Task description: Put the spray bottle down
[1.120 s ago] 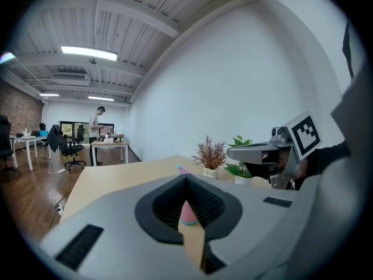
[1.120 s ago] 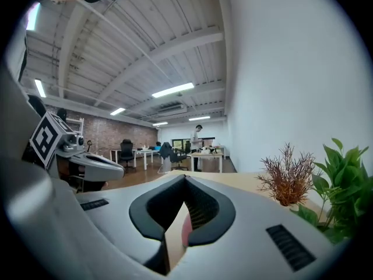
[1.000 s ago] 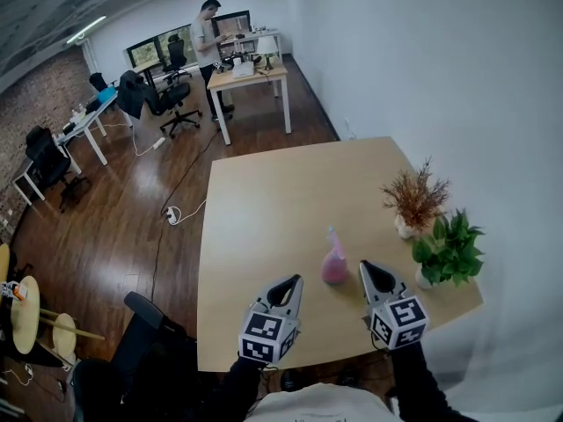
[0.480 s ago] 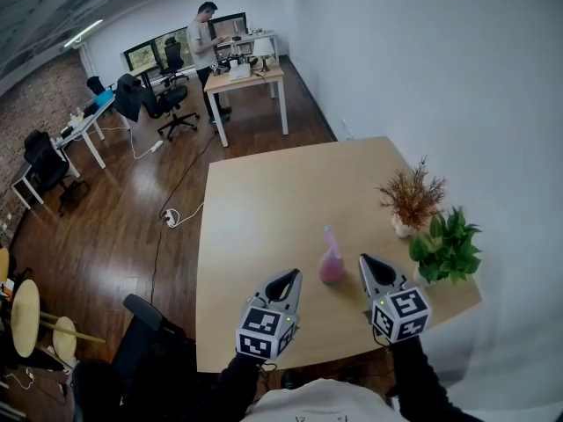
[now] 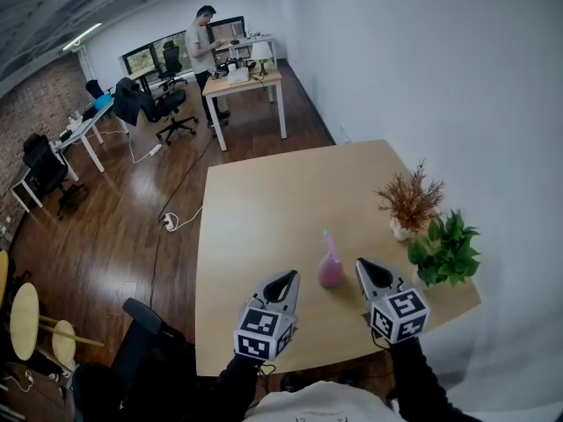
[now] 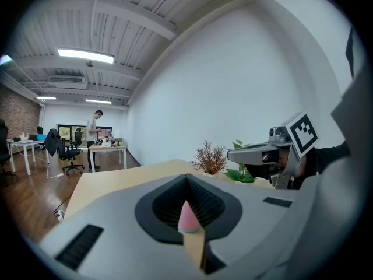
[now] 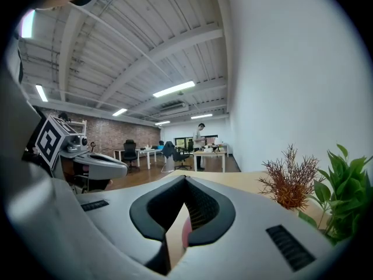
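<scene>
Spray bottle [image 5: 331, 266] of pink plastic, cone-shaped with a slim nozzle on top, stands upright on the pale wooden table [image 5: 264, 209], touching neither gripper. Left of the spray bottle, the grey left gripper [image 5: 283, 284] hovers near it, jaws closed on nothing. Just right of the spray bottle, the grey right gripper [image 5: 369, 273] also has its jaws pressed together, empty. Farther right stand a dried reddish-brown plant in a white pot [image 5: 410, 202] and a leafy green potted plant [image 5: 447, 249].
</scene>
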